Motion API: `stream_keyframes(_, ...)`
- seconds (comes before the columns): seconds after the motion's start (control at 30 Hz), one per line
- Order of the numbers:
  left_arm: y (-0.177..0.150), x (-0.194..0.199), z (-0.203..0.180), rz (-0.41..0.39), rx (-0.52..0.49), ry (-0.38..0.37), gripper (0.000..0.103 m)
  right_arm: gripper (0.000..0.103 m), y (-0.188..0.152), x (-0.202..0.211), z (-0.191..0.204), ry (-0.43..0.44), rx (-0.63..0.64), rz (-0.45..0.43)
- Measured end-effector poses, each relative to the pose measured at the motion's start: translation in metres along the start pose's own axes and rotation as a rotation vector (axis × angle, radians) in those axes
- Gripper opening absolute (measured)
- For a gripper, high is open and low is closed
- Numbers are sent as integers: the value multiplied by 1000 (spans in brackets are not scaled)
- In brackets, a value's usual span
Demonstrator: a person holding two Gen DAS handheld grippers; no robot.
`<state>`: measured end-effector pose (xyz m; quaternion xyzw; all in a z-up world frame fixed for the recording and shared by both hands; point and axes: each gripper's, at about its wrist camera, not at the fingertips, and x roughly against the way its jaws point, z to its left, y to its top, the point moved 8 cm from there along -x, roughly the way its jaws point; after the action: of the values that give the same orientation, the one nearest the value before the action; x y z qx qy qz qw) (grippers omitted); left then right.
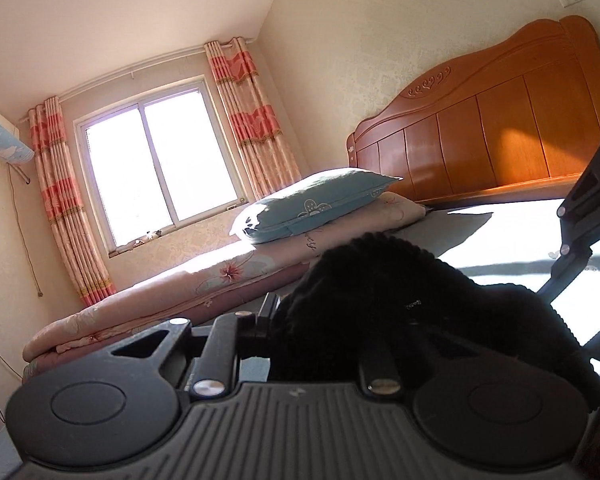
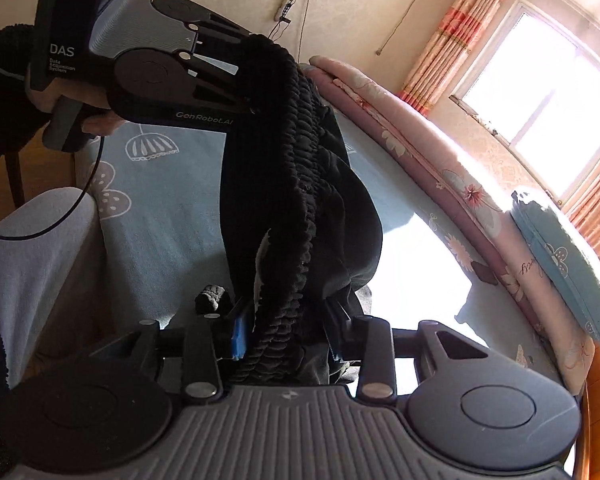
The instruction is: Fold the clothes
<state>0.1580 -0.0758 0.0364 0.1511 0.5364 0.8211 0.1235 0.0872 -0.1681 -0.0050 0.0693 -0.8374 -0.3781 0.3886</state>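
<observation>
Black garment (image 2: 300, 184), ribbed elastic waistband, soft knit, was held stretched between both grippers above bed (image 2: 160, 208). Left gripper (image 2: 256, 76) was seen pinched tight on one end of waistband. Right gripper (image 2: 288, 332), jaws part-spread, blue pad visible; waistband lay between jaws, contact with pads not clear. Bed sheet light blue, printed with white flower outlines. Folded pink floral quilt (image 1: 160, 300) was stacked along far bed edge, blue pillow (image 1: 316, 208) placed on top. Headboard (image 1: 480, 136) glossy orange wood, panelled, curved crest.
</observation>
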Motion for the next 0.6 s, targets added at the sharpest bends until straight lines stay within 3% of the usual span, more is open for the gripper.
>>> stream_keyframes(0.1, 15, -14, -8, 7, -39, -2, 16, 55, -17, 20, -2, 32, -79, -44)
stream_keyframes(0.17, 23, -23, -12, 10, -52, -9, 16, 64, -35, 27, -4, 32, -133, -42)
stream_keyframes(0.3, 37, -36, -22, 32, -58, -37, 16, 66, -71, 20, 5, 23, -205, -12)
stream_keyframes(0.47, 52, -42, -25, 58, -55, -62, 16, 74, -92, -16, 16, -211, -113, -61)
stream_keyframes(0.6, 55, -45, -19, 87, -28, -76, 16, 74, -98, -57, 14, -370, -29, -61)
